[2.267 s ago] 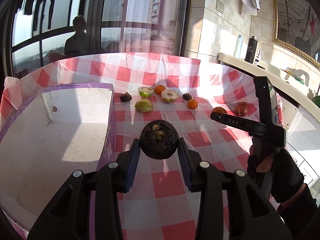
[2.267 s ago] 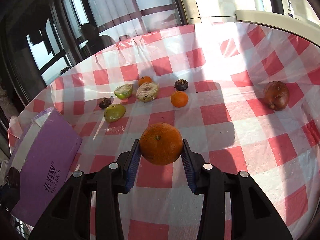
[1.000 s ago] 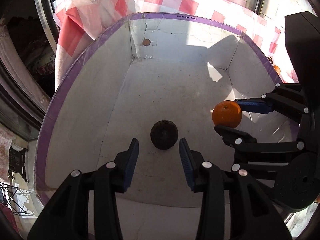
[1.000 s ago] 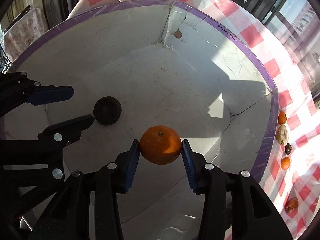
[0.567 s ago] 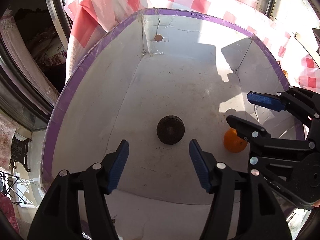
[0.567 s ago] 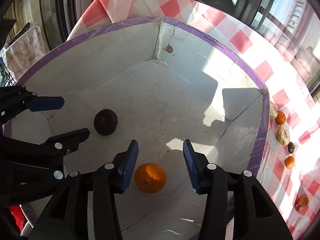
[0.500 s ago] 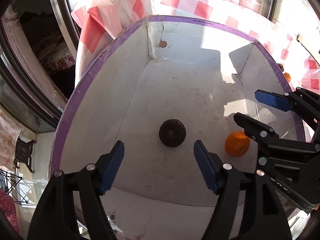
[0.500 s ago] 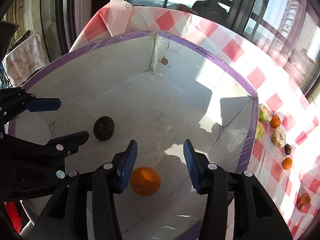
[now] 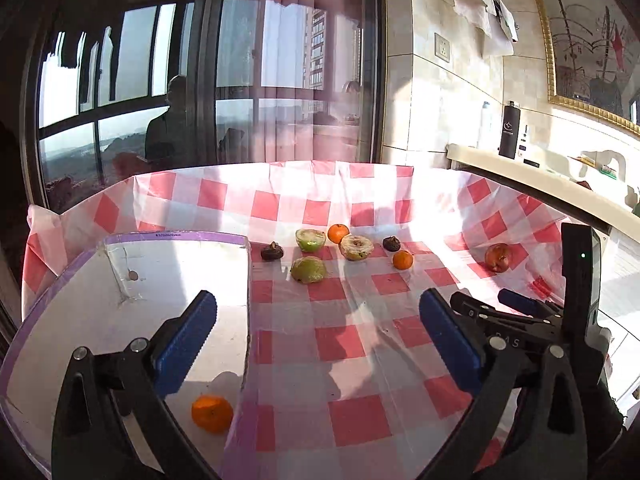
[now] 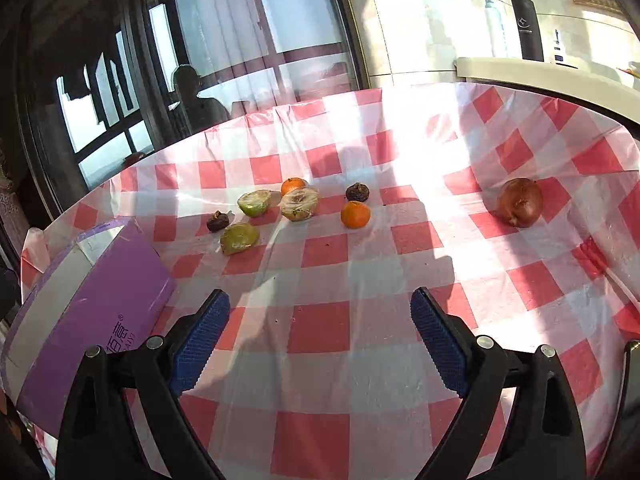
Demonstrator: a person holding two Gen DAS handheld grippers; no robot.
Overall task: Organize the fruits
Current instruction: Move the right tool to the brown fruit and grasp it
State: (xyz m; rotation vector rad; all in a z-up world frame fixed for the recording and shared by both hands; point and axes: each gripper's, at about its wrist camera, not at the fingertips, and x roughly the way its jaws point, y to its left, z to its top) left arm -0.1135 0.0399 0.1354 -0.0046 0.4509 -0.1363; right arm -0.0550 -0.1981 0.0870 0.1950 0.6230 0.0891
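Since 0.5 s ago both grippers have pulled up out of the box and swung toward the table; both views now look across the checked tablecloth (image 10: 320, 332) instead of down at the box floor.

Left wrist view, left to right:
- White box with purple rim (image 9: 120, 240) fills the 7–10 o'clock area. An orange (image 9: 212, 413) lies on its floor at about 7 o'clock, near the right wall. The dark fruit dropped earlier is not in view.
- Left gripper (image 9: 316, 340): jaws spread wide, nothing between them. Its left pad hangs over the box, its right pad over the cloth.
- Loose fruit sits in a cluster at about 12 o'clock of centre: small dark fruit (image 9: 272, 251), two green halves (image 9: 310, 239) (image 9: 307, 269), small orange (image 9: 338, 233), pale cut half (image 9: 356, 246), second dark fruit (image 9: 391, 243), another small orange (image 9: 402, 259).
- Reddish-brown fruit (image 9: 498, 257) lies alone at 2 o'clock, well apart from the cluster.
- Right gripper (image 9: 508, 308) is at 3–4 o'clock, seen side-on, empty.

Right wrist view, left to right:
- The box's purple outer wall (image 10: 92, 316) is at 8–9 o'clock; its inside is hidden.
- The same cluster sits at 11–12 o'clock, the reddish-brown fruit (image 10: 519, 202) at 2 o'clock.
- Right gripper (image 10: 318, 332): jaws wide apart over bare cloth, holding nothing.
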